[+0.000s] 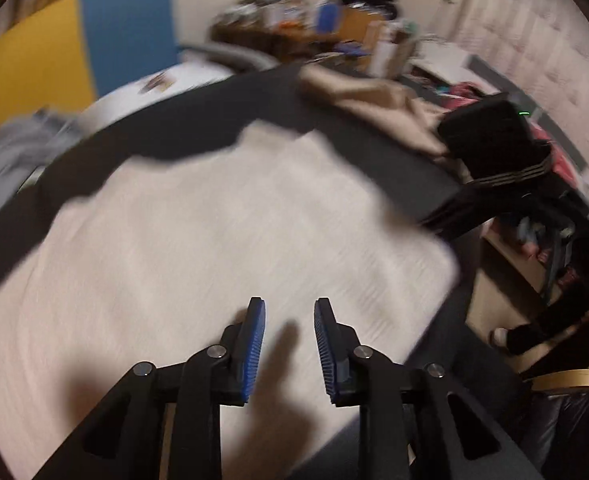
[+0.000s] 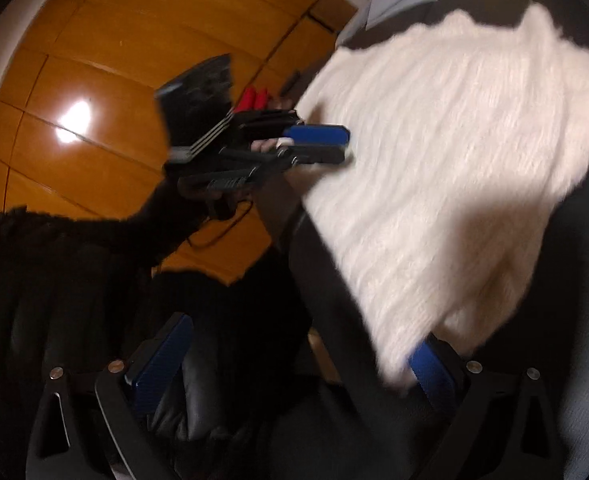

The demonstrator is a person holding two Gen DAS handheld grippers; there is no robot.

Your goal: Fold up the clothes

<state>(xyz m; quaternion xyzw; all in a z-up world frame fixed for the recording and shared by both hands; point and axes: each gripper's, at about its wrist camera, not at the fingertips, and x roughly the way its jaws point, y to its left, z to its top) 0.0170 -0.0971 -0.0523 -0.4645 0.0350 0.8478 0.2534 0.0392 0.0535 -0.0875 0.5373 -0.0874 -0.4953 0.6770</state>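
Observation:
A white knit sweater (image 1: 230, 232) lies spread flat on a dark grey table (image 1: 198, 136). My left gripper (image 1: 289, 302) hovers over the sweater's near part, blue pads apart and nothing between them. In the right wrist view the left gripper (image 2: 346, 145) reaches over the sweater (image 2: 454, 152) from the left, held by a black sleeve (image 2: 94, 232). My right gripper (image 2: 302, 332) stands open wide at the table's edge. The sweater's near corner drapes over its right finger (image 2: 432, 376). The right gripper's black body (image 1: 490, 140) shows beyond the sweater's far right corner.
A beige garment (image 1: 374, 96) lies on the far side of the table and a grey garment (image 1: 6, 152) at its left end. A cluttered desk (image 1: 294, 28) stands behind. Wooden floor (image 2: 94, 80) shows beside the table's edge (image 2: 326, 280).

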